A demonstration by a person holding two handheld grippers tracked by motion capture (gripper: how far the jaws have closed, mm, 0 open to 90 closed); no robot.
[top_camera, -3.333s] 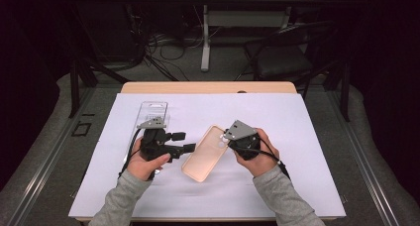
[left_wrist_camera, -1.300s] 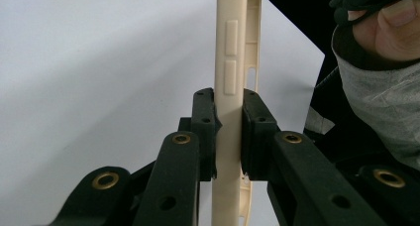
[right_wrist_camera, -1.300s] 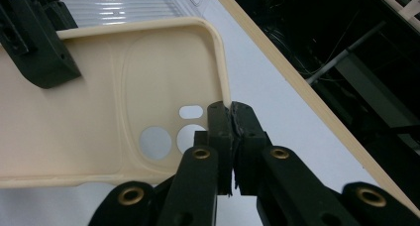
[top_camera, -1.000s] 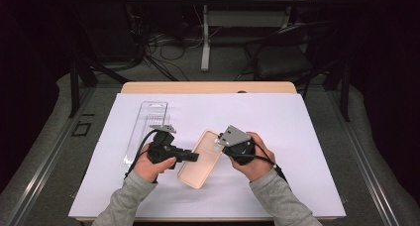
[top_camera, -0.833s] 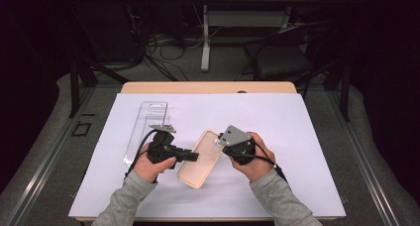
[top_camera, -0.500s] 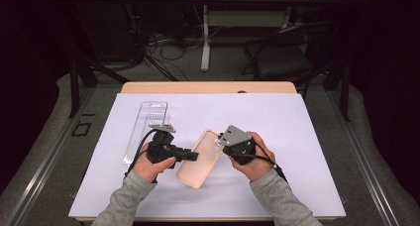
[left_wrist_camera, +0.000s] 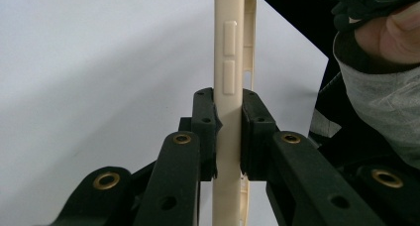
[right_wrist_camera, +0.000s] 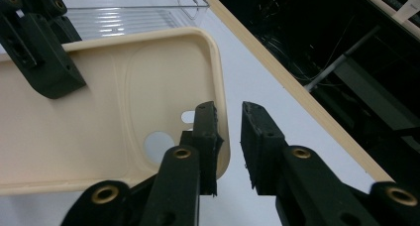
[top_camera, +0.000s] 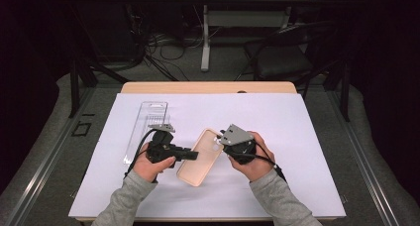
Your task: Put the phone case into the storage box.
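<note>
Cream plastic phone case (top_camera: 199, 156), seemingly light and flexible, is held above the white surface (top_camera: 297, 137), clamped at its edge by the left hand-held gripper (top_camera: 185, 155); the right hand-held gripper (right_wrist_camera: 229, 132) is spread around its corner rim.

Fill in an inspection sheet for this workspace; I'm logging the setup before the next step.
Surface: white sheet covering a wooden table.
Job's things: beige phone case, lifted between both grippers.
Clutter: clear plastic tray lying left of the case.
Grippers: left gripper shut on the case's side edge by the button bumps; right gripper with jaws apart at the case's camera-hole end.
Cables: black cable trailing from the left gripper.
Surroundings: dark room, chair, floor cables.
</note>
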